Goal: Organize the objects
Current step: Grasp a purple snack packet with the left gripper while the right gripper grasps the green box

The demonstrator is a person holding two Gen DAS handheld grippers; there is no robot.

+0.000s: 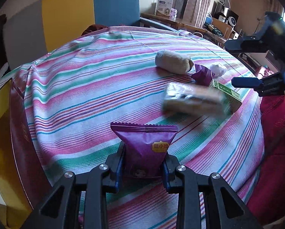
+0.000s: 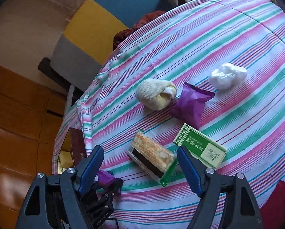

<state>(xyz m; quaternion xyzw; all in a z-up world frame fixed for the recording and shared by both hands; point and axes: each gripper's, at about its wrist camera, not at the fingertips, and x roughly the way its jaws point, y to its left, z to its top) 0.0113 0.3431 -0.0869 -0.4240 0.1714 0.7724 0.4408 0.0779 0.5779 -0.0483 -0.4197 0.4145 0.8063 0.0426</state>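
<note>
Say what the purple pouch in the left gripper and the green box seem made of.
Purple pouch: looks like thin glossy plastic film, with a zigzag sealed edge and creases where the left gripper pinches it. Green box: likely matte printed cardboard, with flat faces and sharp corners.

The striped tablecloth (image 2: 228, 38) is thin woven cloth, matt, creased toward its left edge. The purple snack packet (image 1: 146, 147) clamped in the left gripper (image 1: 142, 164) is glossy foil-like plastic with a serrated top seal; a second purple packet (image 2: 192, 103) near the cloth's middle has the same sheen. The rolled sock (image 2: 154, 94) is soft, ribbed knit. The white bundle (image 2: 227, 75) looks like crinkled, shiny plastic film. The cracker pack (image 2: 152, 158) is clear glossy wrap. The green box (image 2: 201, 148) is smooth printed card. Both grippers are matt black plastic with bright metal rivets; the right gripper (image 2: 140, 164) has textured blue pads (image 2: 91, 164).
</note>
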